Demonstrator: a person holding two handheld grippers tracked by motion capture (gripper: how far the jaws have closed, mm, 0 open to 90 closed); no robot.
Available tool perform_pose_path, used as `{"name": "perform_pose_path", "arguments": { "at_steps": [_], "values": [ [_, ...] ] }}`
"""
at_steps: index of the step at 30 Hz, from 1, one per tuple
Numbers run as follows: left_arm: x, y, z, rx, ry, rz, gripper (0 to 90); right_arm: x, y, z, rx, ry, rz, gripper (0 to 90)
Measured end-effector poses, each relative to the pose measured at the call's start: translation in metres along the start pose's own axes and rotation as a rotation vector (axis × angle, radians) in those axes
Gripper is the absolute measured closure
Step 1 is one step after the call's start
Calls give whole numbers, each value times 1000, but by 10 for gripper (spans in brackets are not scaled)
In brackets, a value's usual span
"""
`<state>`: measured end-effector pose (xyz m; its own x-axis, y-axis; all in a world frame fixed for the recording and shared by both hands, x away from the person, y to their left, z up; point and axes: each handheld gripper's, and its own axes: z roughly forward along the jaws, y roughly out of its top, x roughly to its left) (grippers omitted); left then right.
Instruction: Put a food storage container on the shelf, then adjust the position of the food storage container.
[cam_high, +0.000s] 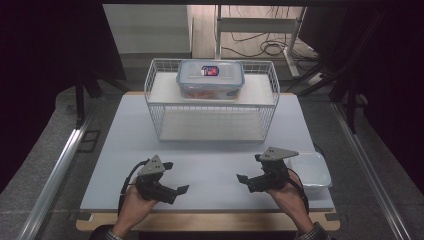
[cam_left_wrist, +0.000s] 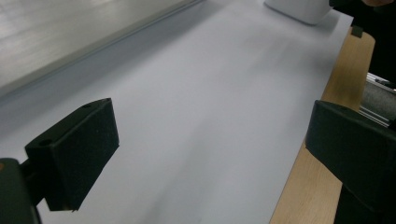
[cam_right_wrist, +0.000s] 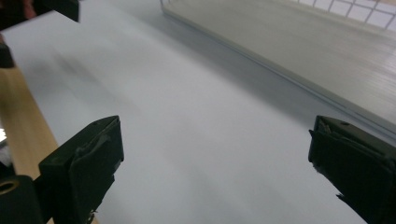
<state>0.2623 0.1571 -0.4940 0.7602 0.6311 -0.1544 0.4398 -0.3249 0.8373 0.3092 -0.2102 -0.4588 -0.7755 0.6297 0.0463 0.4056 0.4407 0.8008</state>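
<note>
Lidded food box (cam_high: 210, 79) sits on the upper shelf of the wire rack (cam_high: 159, 80), toward rack's right-centre, lid on, red contents showing through the clear wall. That's the thing I judge the work is aimed at; nothing is gripped rn.

Rel. to rack: left gripper (cam_high: 172, 177) is on the near side, well apart, off the rack's left front corner. Fingers (cam_left_wrist: 74, 154) wide apart, nothing betw. them, bare bench (cam_left_wrist: 196, 116) under. Right gripper (cam_high: 250, 167) also near side, off the right front corner, fingers (cam_right_wrist: 84, 172) wide apart, empty; rack's lower shelf edge runs across the top of its view. Open white tub (cam_high: 312, 172) lies right of the rack's front, touching or just beside my right hand (cam_high: 290, 195), can't tell which.

Risks as I judge them:
- box sits inside the rack's raised wire rim → a low, flat approach would snag a finger on the wires and shove the whole rack back.
- lid is smooth plastic; a one-sided pinch on the lid edge could slip or tip the box w/ contents shifting.
- right forearm swinging out could knock the tub off the bench edge.
- both hands converging on one box → fingers may collide.
</note>
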Motion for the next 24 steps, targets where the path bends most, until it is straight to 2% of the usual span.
{"name": "perform_pose_path", "arguments": {
  "at_steps": [3,6,10,13,15,19,24],
  "values": [
    [2,-3,-1,-1,20,-13,26,-4,-3,3,29,-22,4,1],
    [5,-5,0,-2,36,-23,31,-10,-4,2,40,-41,42,0],
    [6,-8,2,13,61,-10,40,-21,-6,-3,59,-54,76,31],
    [5,-9,4,21,66,-6,43,-29,-7,-12,57,-81,104,152],
    [6,-9,5,22,66,-7,44,-35,-7,-20,55,-97,118,270],
    [7,-10,5,29,71,-6,48,-47,-11,-37,51,-157,119,505],
    [6,-10,5,31,74,-5,51,-65,-21,-59,27,-208,136,767]
  ]
}}
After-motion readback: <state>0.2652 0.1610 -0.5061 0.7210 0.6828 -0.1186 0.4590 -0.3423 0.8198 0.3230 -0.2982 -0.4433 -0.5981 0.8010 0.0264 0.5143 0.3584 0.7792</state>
